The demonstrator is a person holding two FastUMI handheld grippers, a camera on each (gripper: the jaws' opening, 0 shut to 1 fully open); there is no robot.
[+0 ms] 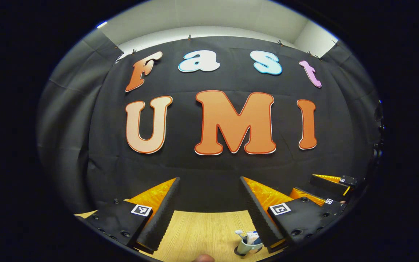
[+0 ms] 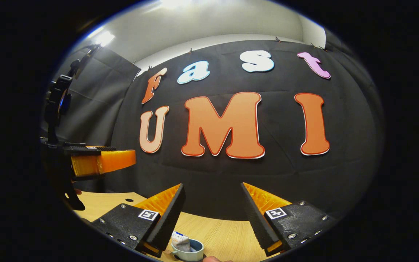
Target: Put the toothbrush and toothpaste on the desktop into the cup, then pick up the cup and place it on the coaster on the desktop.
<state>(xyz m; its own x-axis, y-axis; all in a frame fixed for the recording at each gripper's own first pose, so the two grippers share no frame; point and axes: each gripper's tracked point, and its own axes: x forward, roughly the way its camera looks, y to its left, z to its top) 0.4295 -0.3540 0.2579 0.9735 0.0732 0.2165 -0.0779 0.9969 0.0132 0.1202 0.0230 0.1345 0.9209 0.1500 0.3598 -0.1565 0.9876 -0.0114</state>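
Cup holds one toothbrush, one toothpaste.

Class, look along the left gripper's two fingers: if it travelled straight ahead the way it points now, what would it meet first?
Probably the booth's black cloth wall; nothing stands between the open left gripper and it. The cup sits lower, below that line.

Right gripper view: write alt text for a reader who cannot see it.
The right gripper hangs open above a wooden desktop, its fingers spread with nothing between them. Below them stands a pale cup holding a toothpaste tube. At the left edge, the left gripper is raised before the booth's black cloth wall.
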